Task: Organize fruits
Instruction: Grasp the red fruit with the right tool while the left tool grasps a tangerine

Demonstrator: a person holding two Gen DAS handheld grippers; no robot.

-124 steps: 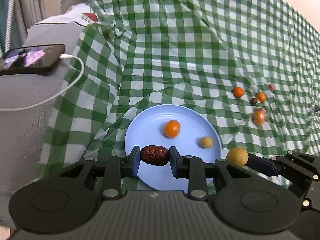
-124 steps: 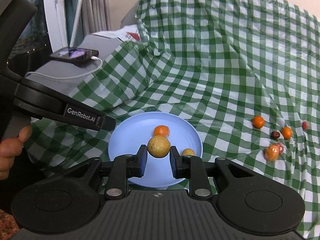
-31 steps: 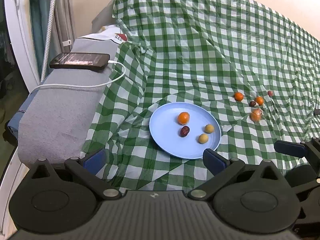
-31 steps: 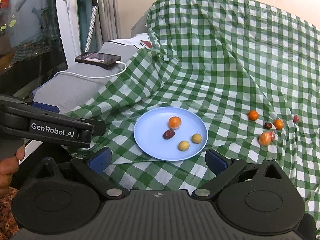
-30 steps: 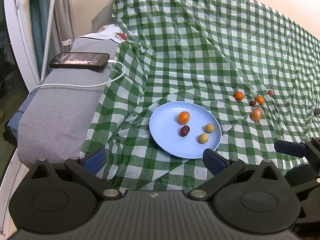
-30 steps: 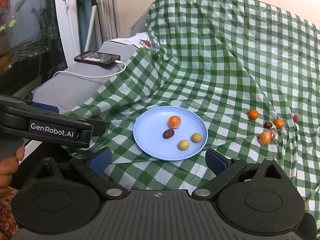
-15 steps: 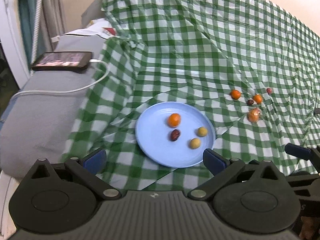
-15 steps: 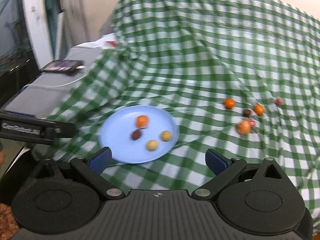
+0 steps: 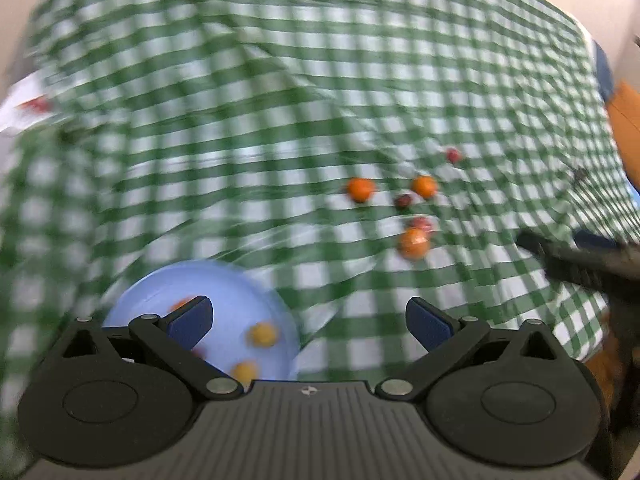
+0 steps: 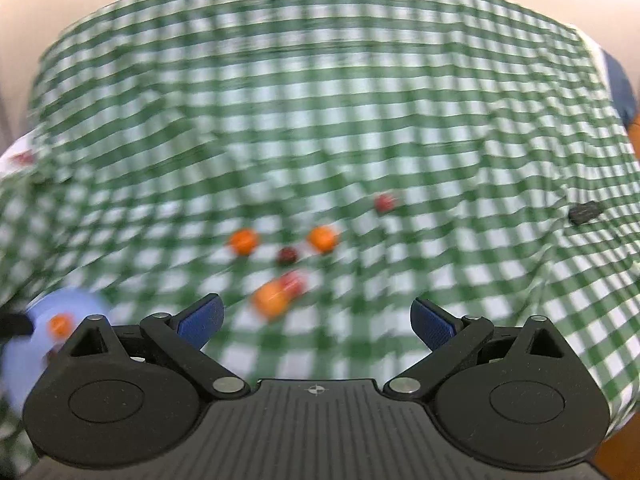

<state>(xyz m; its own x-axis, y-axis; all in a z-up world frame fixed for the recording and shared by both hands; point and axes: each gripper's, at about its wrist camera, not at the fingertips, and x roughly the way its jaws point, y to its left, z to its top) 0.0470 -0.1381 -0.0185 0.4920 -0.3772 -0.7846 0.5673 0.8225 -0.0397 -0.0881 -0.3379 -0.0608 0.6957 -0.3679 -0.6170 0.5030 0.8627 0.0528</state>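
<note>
Both views are motion-blurred. A light blue plate (image 9: 240, 292) lies on the green checked cloth at lower left and holds an orange fruit, a dark date and two yellow fruits (image 9: 262, 334). Loose fruits lie on the cloth to the right: orange ones (image 9: 360, 189) (image 9: 425, 186) (image 9: 414, 243) and small dark red ones (image 9: 403, 201). My left gripper (image 9: 308, 320) is open and empty, just right of the plate. My right gripper (image 10: 316, 320) is open and empty, close in front of the loose fruits (image 10: 272, 300) (image 10: 243, 241) (image 10: 323, 238). The plate (image 10: 76, 300) shows at the far left.
The checked cloth (image 10: 320, 120) is wrinkled and rises toward the back. A small dark object (image 10: 586, 212) lies on it at the right. The right gripper's finger (image 9: 580, 260) shows at the right edge of the left wrist view.
Both grippers have swung right toward the loose fruits; the plate has slid to the lower left of both views. Four seconds ago each held a fruit over the plate; both fruits now lie in it.
</note>
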